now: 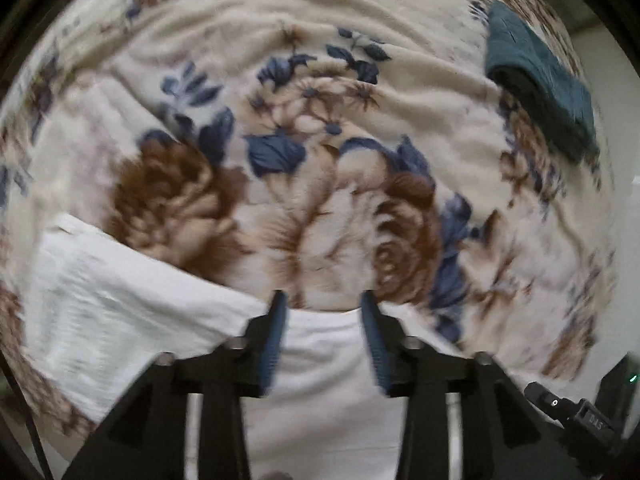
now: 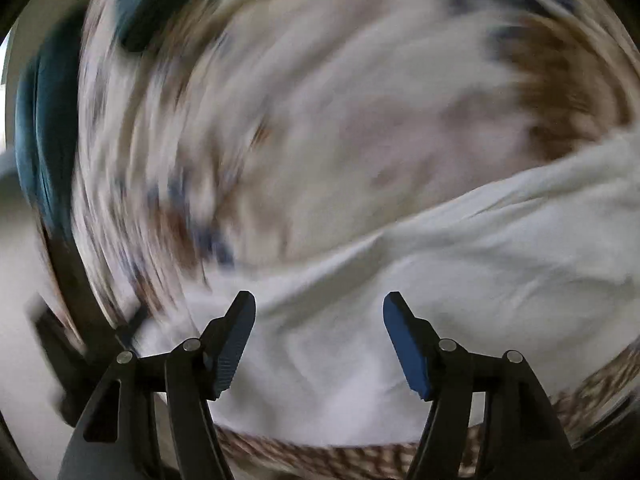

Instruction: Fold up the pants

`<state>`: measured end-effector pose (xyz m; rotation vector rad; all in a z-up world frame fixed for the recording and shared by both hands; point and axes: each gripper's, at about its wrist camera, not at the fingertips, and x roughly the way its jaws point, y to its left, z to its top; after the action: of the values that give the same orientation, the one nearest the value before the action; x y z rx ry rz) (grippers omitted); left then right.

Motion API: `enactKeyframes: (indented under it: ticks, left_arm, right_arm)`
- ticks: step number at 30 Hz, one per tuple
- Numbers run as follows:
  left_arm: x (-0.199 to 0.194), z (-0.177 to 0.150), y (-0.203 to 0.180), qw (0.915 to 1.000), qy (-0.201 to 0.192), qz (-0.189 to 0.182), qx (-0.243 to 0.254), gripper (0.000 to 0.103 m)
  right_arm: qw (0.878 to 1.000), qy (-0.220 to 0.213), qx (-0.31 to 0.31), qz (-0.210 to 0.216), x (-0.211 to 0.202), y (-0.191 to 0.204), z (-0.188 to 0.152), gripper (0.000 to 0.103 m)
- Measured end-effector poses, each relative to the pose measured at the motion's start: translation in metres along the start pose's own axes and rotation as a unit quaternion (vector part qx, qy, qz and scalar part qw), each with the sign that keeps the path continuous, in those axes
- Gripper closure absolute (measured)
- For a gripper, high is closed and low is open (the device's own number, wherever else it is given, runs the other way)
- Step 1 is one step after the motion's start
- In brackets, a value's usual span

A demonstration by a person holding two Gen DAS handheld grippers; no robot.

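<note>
White pants (image 1: 132,320) spread flat on a floral blanket (image 1: 320,120), occupying the lower left of the left wrist view, with one long straight edge running diagonally from the far left down to the claw tips. Left claw (image 1: 324,304) poised over that edge, blue-padded fingers (image 1: 276,336) parted by a moderate gap, white cloth visible between and beneath them, nothing clamped. Beyond the edge, a wide stretch of wrinkled blanket with brown roses and blue leaves, bare of other items up to a folded teal cloth (image 1: 540,80) lying near the blanket's far right border, well apart from the pants. Pale surface (image 1: 624,120) past that border at the right rim; whether floor or wall cannot be told. Right wrist view heavily motion-blurred. Right claw (image 2: 320,312) spread wide, fingers (image 2: 236,344) well separated, gripping nothing, held above the white pants (image 2: 460,272), which fill the lower right of that view. Pants' upper edge there slanting from centre left up to the right rim; near edge curving along the bottom, with a strip of blanket (image 2: 340,452) showing below it. Teal cloth (image 2: 44,120) smeared along the left rim.
</note>
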<state>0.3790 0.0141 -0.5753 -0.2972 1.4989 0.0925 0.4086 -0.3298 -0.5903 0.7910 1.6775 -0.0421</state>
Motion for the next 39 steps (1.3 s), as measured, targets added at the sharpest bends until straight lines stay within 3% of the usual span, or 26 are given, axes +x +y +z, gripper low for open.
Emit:
enactKeyframes:
  ticks: [1, 2, 3, 6, 9, 11, 13, 14, 15, 19, 22, 26, 29, 31, 32, 33, 34, 39]
  left_arm:
    - [-0.001, -0.004, 0.001, 1.0000, -0.003, 0.001, 0.006, 0.043]
    - [0.000, -0.008, 0.003, 0.9999, -0.001, 0.004, 0.011, 0.038]
    - [0.002, -0.011, 0.005, 0.9999, 0.002, 0.004, 0.013, 0.034]
    - [0.012, -0.019, 0.001, 0.9997, 0.011, 0.005, 0.022, 0.034]
    - [0.012, -0.026, -0.003, 0.9993, -0.004, 0.005, 0.036, 0.034]
    - [0.006, -0.031, -0.010, 0.9987, -0.020, -0.005, 0.046, 0.034]
    - [-0.001, -0.038, -0.017, 0.9975, -0.036, -0.006, 0.061, 0.034]
    - [-0.005, -0.045, -0.023, 0.9963, -0.043, -0.008, 0.074, 0.034]
    - [-0.008, -0.050, -0.027, 0.9956, -0.045, -0.009, 0.081, 0.034]
    - [-0.015, -0.087, -0.039, 0.9948, -0.020, -0.056, 0.082, 0.034]
    - [-0.003, -0.122, -0.059, 0.9919, 0.022, -0.088, 0.089, 0.034]
    - [0.032, -0.172, -0.093, 0.9889, 0.062, -0.060, 0.121, 0.034]
    - [0.062, -0.200, -0.104, 0.9862, 0.090, -0.014, 0.139, 0.034]
    - [0.068, -0.209, -0.106, 0.9864, 0.088, 0.005, 0.139, 0.034]
    - [0.068, -0.211, -0.107, 0.9865, 0.083, 0.012, 0.141, 0.034]
    - [0.067, -0.212, -0.109, 0.9864, 0.080, 0.016, 0.142, 0.034]
    - [0.066, -0.212, -0.111, 0.9864, 0.078, 0.022, 0.143, 0.034]
    - [0.063, -0.215, -0.120, 0.9863, 0.076, 0.037, 0.141, 0.034]
  right_arm:
    - [0.999, 0.024, -0.027, -0.004, 0.017, 0.012, -0.005, 0.037]
    - [0.999, 0.035, -0.038, -0.017, 0.028, 0.012, -0.012, 0.054]
    - [0.998, 0.034, -0.044, -0.033, 0.042, 0.017, -0.009, 0.078]
    - [0.997, -0.023, -0.034, -0.062, 0.054, 0.013, 0.016, 0.086]
    - [0.999, -0.030, -0.002, -0.035, 0.051, 0.003, 0.028, 0.089]
    - [0.999, -0.043, 0.000, -0.007, 0.024, -0.010, 0.019, 0.083]
    - [0.997, -0.081, 0.010, 0.016, -0.022, -0.035, 0.000, 0.058]
    - [0.995, -0.101, 0.017, 0.023, -0.039, -0.049, -0.008, 0.037]
    - [0.990, -0.135, 0.035, 0.022, -0.070, -0.075, -0.025, 0.030]
    - [0.970, -0.196, 0.142, -0.013, -0.147, -0.190, -0.091, 0.030]
    - [0.951, -0.210, 0.225, -0.005, -0.169, -0.271, -0.118, 0.030]
    - [0.939, -0.205, 0.276, 0.006, -0.165, -0.353, -0.126, 0.030]
    - [0.938, -0.201, 0.280, 0.016, -0.151, -0.377, -0.115, 0.030]
    - [0.941, -0.210, 0.266, 0.014, -0.150, -0.388, -0.104, 0.035]
    - [0.942, -0.213, 0.259, 0.011, -0.147, -0.389, -0.100, 0.056]
    - [0.946, -0.210, 0.248, 0.008, -0.144, -0.390, -0.094, 0.084]
    - [0.949, -0.202, 0.242, -0.003, -0.137, -0.387, -0.090, 0.092]
    - [0.943, -0.230, 0.239, -0.004, -0.148, -0.386, -0.100, 0.097]
